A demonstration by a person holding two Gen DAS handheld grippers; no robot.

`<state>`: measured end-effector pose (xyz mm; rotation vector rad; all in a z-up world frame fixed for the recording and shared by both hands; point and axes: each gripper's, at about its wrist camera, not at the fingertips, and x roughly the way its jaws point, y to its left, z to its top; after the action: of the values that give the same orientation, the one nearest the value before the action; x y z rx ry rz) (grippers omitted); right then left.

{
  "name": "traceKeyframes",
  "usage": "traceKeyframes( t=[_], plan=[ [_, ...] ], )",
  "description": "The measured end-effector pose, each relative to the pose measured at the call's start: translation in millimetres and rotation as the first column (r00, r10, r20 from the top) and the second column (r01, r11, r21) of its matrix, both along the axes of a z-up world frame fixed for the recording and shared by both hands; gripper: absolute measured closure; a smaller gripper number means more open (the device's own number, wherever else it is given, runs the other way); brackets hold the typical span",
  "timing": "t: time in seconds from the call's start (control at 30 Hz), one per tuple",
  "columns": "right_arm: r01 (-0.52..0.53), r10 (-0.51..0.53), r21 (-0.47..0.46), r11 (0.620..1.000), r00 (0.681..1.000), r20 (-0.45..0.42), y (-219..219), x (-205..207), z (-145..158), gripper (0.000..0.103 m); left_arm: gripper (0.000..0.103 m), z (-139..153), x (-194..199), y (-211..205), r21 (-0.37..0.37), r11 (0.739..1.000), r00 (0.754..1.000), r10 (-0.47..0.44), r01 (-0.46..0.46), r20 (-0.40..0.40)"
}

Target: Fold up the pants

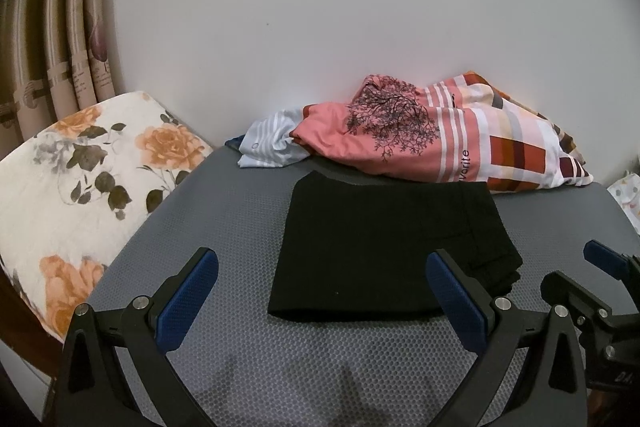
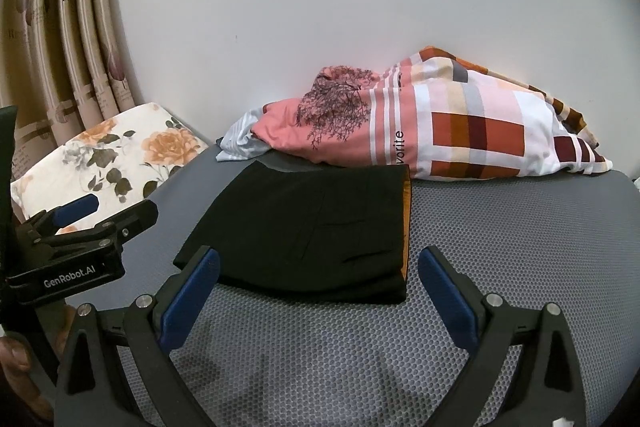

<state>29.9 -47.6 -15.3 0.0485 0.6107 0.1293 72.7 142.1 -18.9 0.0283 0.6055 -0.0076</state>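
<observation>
Black pants lie folded into a flat rectangle on the grey mesh surface; they also show in the right wrist view, with an orange lining along the right edge. My left gripper is open and empty, hovering just in front of the pants' near edge. My right gripper is open and empty, also just in front of the pants. Each gripper appears at the edge of the other's view: the right one and the left one.
A pile of pink, striped and checked clothes lies against the white wall behind the pants, also in the right wrist view. A floral cushion sits to the left, with curtains behind it.
</observation>
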Motion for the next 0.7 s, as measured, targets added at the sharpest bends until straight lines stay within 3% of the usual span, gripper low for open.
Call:
traceKeyframes(
  t=[0.7],
  plan=[
    [0.003,-0.003,-0.001,1.000,1.000,-0.024,0.1,8.5,-12.2,0.004,0.000,-8.1,6.5,4.6,0.007,1.000,1.000,0.003,-0.003,-0.009]
  ],
)
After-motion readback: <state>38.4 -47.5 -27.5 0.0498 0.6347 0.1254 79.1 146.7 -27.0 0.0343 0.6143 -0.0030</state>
